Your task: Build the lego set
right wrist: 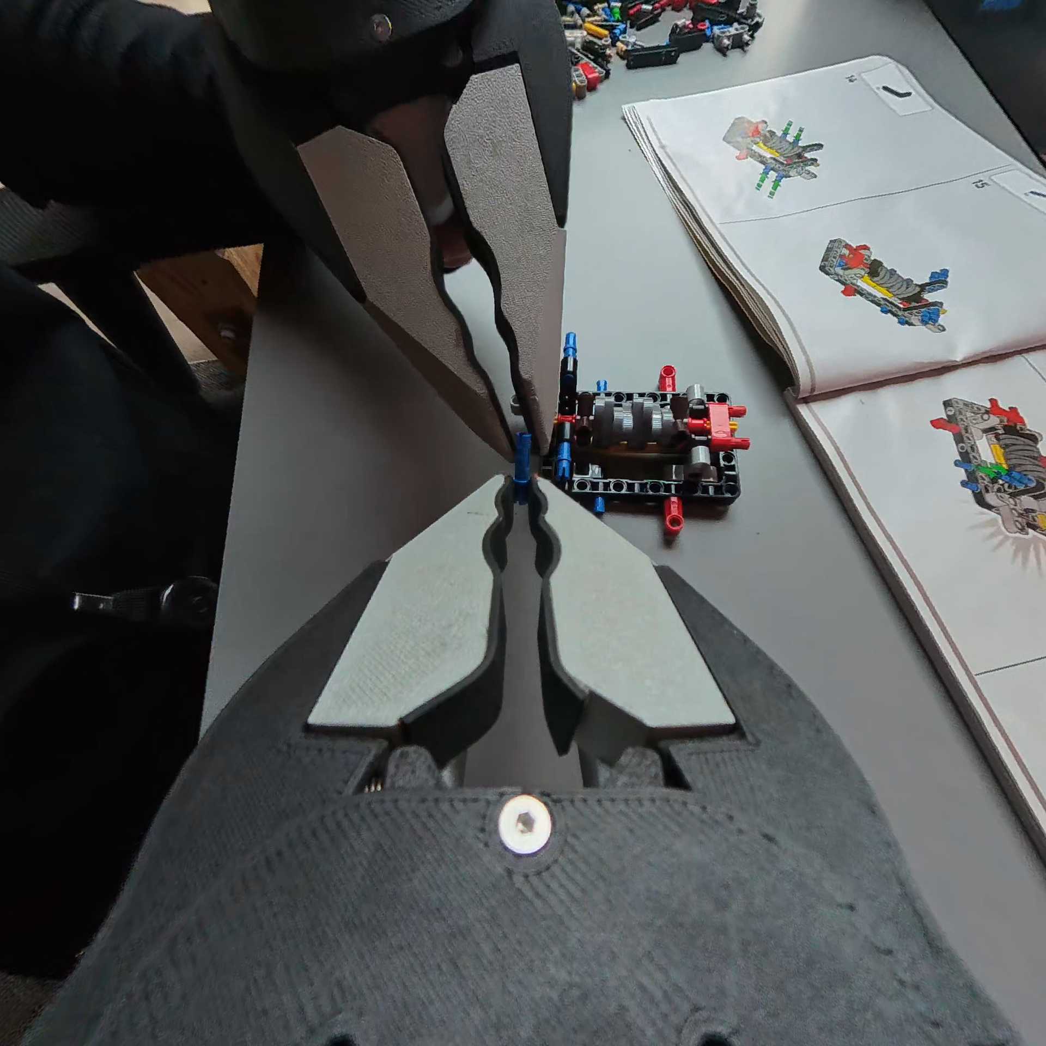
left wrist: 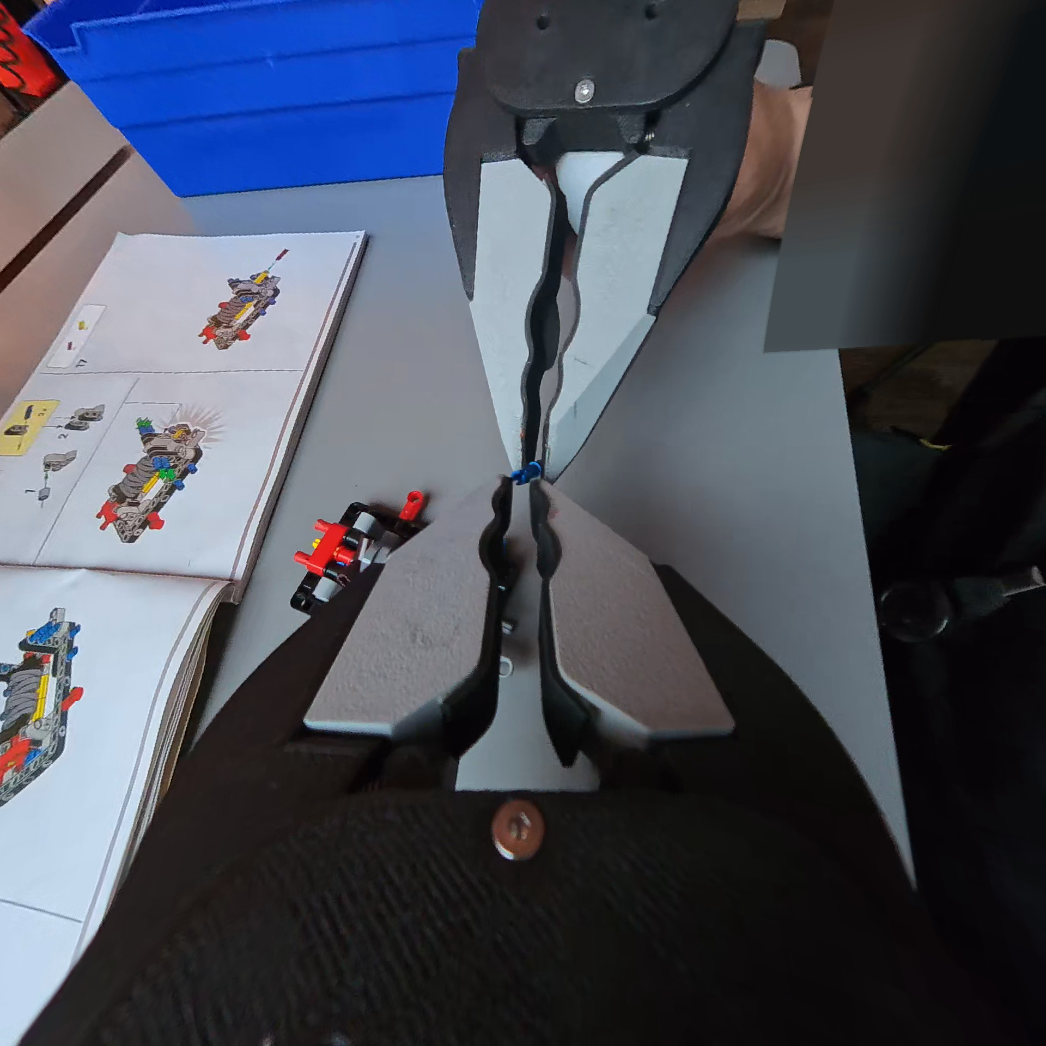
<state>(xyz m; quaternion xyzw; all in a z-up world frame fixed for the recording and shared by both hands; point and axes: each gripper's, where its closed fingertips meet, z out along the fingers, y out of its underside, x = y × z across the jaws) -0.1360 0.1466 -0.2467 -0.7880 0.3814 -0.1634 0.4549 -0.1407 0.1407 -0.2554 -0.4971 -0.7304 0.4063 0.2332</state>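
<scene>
- The right gripper (right wrist: pixel 522 489) sits tip to tip with the left gripper (left wrist: pixel 519 491) just off the desk (right wrist: pixel 351 430); a small blue pin (right wrist: pixel 522 467) bridges the 2 sets of tips.
- Right jaws are narrow and pinch the pin's lower end. The left jaws are nearly closed at its upper end; whether they truly clamp it I cannot tell.
- This looks like a handover or regrip of the pin. If 1 side releases before the other has a firm hold, the pin could drop and roll off the nearby desk edge.
- Pulling apart while both grip could twist the pin askew, making insertion harder.
- Just beyond, the partial lego build (right wrist: pixel 651 447), a black frame with grey gears and red and blue pins, lies flat on the desk. A swinging left gripper could knock it or its upright blue pin.
- The open instruction booklet (right wrist: pixel 883 226) lies farther out, beside the build.
- Loose lego parts (right wrist: pixel 651 28) are heaped at the far end, and a blue bin (left wrist: pixel 271 96) stands at the back.
</scene>
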